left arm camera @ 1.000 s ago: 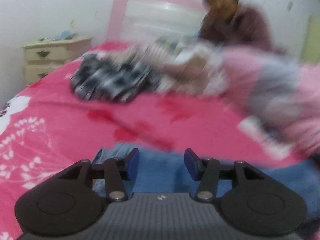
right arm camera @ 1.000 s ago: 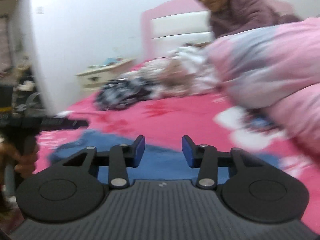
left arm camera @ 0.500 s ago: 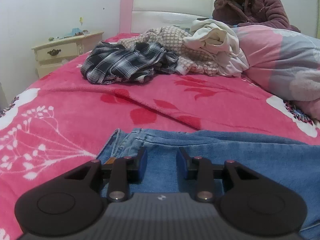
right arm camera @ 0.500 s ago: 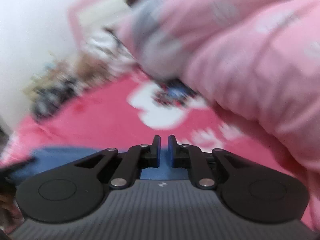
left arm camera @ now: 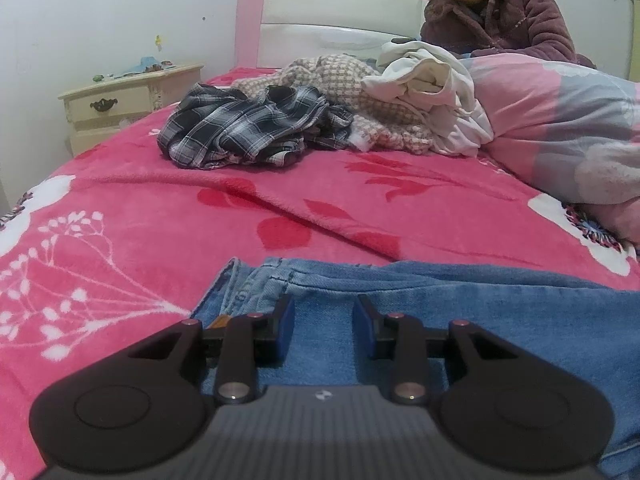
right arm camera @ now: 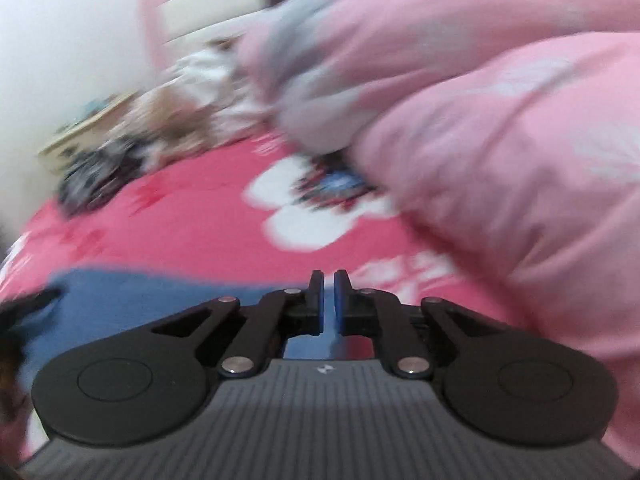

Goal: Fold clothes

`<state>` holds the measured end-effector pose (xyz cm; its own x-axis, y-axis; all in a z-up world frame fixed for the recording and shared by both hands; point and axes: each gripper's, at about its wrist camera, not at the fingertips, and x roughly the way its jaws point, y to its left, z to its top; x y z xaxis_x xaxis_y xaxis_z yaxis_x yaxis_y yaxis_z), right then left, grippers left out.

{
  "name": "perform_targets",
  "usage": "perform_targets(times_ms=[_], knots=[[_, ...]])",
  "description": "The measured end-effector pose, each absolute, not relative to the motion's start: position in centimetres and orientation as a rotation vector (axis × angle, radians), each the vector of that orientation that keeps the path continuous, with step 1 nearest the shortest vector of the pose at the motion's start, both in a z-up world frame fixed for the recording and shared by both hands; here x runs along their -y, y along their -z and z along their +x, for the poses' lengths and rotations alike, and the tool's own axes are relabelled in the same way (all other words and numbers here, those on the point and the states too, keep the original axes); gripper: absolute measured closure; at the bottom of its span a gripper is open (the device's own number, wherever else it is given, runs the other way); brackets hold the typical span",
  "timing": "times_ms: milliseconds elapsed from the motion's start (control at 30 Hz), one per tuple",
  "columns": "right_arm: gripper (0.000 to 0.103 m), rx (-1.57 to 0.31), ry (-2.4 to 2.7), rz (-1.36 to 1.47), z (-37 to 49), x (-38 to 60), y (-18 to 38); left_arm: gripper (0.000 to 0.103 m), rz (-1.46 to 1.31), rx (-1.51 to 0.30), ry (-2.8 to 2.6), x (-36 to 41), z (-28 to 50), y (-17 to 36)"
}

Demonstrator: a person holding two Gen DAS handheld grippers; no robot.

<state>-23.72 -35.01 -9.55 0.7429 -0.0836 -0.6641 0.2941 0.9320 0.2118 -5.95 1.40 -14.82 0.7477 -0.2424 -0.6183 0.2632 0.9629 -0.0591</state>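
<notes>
I had the jeans [left arm camera: 460, 320] spread flat across the near edge of the bed [left arm camera: 160, 216], on the pink blanket, because a flat garment with its edges squared is the only sensible start for a fold. My left gripper [left arm camera: 324, 320] hung low over the waistband end, its fingers [left arm camera: 285, 328] partly apart with denim showing in the gap; the pads did not look pressed onto the cloth, so I judged it poised to pinch there, not gripping.

My right gripper [right arm camera: 328, 304] pointed down at the far end of the jeans [right arm camera: 140, 292], close beside the pink quilt [right arm camera: 500, 160]. Its fingers stood almost together, only a thin slit between them. That view was smeared, and I could not tell whether a layer of denim was caught in the slit.

The plaid shirt [left arm camera: 248, 132], the knit top [left arm camera: 360, 92] and the white garment [left arm camera: 432, 92] sat heaped near the headboard, well apart from the jeans, presumably kept there to leave folding room.
</notes>
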Motion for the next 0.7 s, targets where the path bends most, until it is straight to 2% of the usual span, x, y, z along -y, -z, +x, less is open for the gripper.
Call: perform_targets(times_ms=[67, 133, 233, 300, 333, 400, 533, 567, 700], knots=[[0.103, -0.800, 0.231, 0.318, -24.0, 34.6, 11.7, 0.068, 0.030, -0.673, 0.280, -1.5, -5.9, 14.8], [0.102, -0.852, 0.364, 0.311, -24.5, 35.9, 13.3, 0.069, 0.035, -0.680, 0.286, -1.4, -5.8, 14.8], [0.101, -0.752, 0.439, 0.447, -26.7, 38.1, 11.3, 0.068, 0.052, -0.711, 0.303, -1.4, -5.3, 14.3], [0.100, -0.669, 0.398, 0.431, -27.4, 37.1, 9.0, 0.067, 0.065, -0.738, 0.304, -1.3, -5.1, 13.5], [0.100, -0.646, 0.353, 0.427, -27.7, 36.2, 8.4, 0.066, 0.073, -0.745, 0.295, -1.4, -5.3, 12.8], [0.099, -0.609, 0.253, 0.425, -28.3, 34.3, 7.4, 0.057, 0.090, -0.741, 0.283, -1.4, -6.0, 11.6], [0.099, -0.761, 0.117, 0.495, -26.8, 31.5, 11.3, 0.055, 0.232, -0.773, 0.283, -0.9, -7.3, 11.8], [0.103, -0.818, 0.124, 0.508, -26.7, 31.3, 13.0, 0.054, 0.261, -0.777, 0.273, -0.9, -7.4, 12.2], [0.103, -0.757, 0.169, 0.480, -27.5, 31.7, 12.3, 0.058, 0.294, -0.763, 0.198, -1.2, -8.0, 11.1]])
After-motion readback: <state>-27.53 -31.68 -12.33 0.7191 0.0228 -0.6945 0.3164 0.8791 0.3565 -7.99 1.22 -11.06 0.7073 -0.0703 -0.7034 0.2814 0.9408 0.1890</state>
